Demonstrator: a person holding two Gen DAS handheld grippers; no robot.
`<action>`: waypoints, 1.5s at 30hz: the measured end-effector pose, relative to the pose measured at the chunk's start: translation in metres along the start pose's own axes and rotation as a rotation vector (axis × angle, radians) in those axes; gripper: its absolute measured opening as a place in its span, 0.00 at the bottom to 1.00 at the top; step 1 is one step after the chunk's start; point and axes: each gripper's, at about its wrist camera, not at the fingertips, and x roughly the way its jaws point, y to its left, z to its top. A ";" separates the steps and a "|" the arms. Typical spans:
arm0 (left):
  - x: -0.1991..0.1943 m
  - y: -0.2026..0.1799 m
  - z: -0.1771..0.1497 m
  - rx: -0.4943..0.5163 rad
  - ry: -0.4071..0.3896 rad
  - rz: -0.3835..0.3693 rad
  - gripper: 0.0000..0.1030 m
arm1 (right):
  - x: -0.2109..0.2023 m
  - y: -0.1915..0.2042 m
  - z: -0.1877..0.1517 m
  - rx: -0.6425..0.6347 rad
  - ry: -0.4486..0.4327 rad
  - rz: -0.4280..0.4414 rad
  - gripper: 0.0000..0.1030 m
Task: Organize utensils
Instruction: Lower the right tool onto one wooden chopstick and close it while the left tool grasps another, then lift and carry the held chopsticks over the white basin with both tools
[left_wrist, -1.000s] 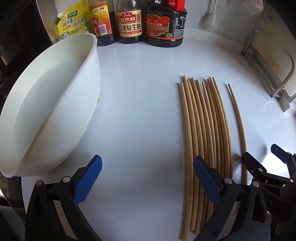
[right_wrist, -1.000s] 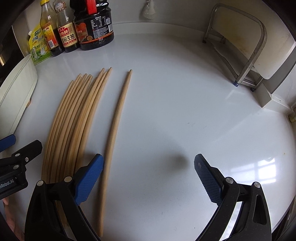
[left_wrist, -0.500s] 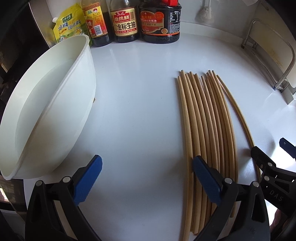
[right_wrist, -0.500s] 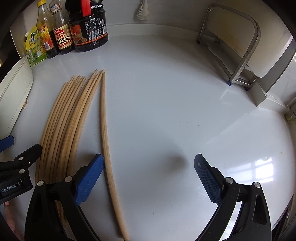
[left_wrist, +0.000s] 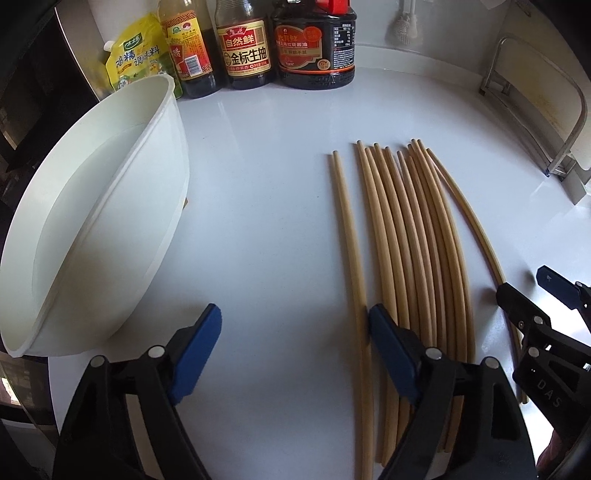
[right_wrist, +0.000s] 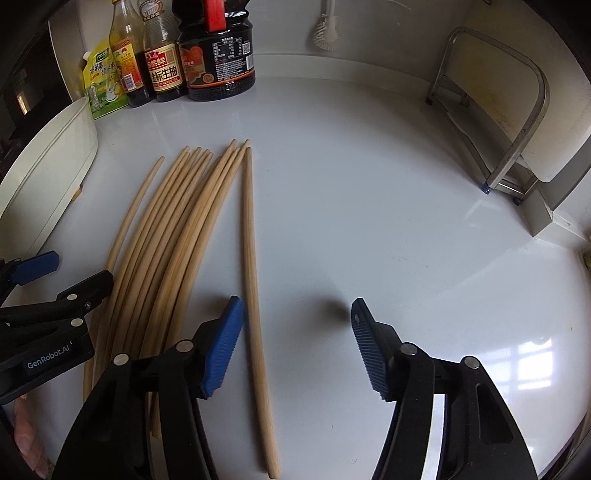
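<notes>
Wooden chopsticks (left_wrist: 417, 258) lie in a fan on the white worktop (left_wrist: 266, 192), their tips pointing toward the sauce bottles (left_wrist: 243, 51) at the back. Compared with a second ago the fan has changed: one chopstick (left_wrist: 347, 236) now lies apart on the side toward the white bowl (left_wrist: 92, 229), with a strip of bare worktop between it and the rest, while the stray stick (right_wrist: 251, 280) on the far side has been pushed in until its tip meets the bundle. Both pairs of tongs were spread wide then and are narrower now.

The left tongs (left_wrist: 295, 347) are closing; the separated chopstick runs just inside their right-hand pad, and nothing is pinched. The right tongs (right_wrist: 295, 343) are closing too, with the outer stick lying between the pads, close to the left-hand one, not yet pressed.

The near ends of most chopsticks are hidden under the black tong arms. Whether either pad actually touches its stick is hard to make out. The bowl is cut off at the frame edge, as is the metal rack (right_wrist: 517, 122) by the wall.
</notes>
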 end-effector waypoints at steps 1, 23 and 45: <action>-0.001 -0.002 0.001 0.002 0.001 -0.005 0.66 | 0.000 0.002 0.000 -0.013 -0.001 0.006 0.50; -0.034 -0.002 0.022 0.063 0.028 -0.139 0.07 | -0.027 0.002 0.004 0.080 0.039 0.135 0.06; -0.117 0.119 0.074 0.066 -0.159 -0.181 0.07 | -0.103 0.111 0.071 0.113 -0.092 0.244 0.06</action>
